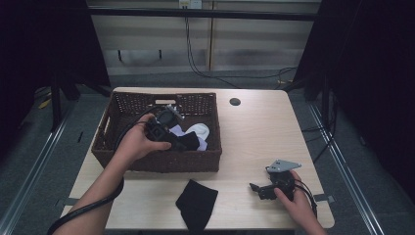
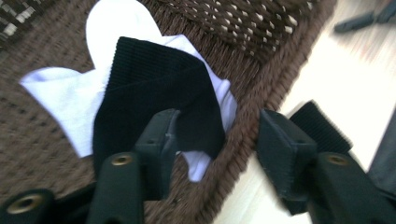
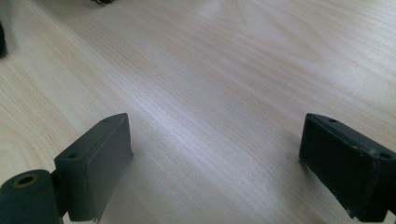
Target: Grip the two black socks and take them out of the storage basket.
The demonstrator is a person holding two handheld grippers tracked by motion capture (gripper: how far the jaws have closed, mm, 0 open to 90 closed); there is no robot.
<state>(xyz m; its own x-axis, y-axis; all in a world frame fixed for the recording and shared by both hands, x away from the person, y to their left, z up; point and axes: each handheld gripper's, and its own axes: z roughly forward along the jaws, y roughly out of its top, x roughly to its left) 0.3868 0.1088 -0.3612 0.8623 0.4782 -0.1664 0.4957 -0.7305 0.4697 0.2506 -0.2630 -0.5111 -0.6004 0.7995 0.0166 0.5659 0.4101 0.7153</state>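
black sock [image 2: 154,93]: lies on white socks [image 2: 65,98] in wicker basket [image 1: 147,161], desk's left half | left tongs [image 2: 217,140]: spread, nothing pinched, above basket's near-right wall | second black sock [image 1: 196,203]: desk's near edge | right tongs [image 3: 215,163]: spread, empty, desk's near-right corner

No readable text anywhere — no labels, brands or numbers.
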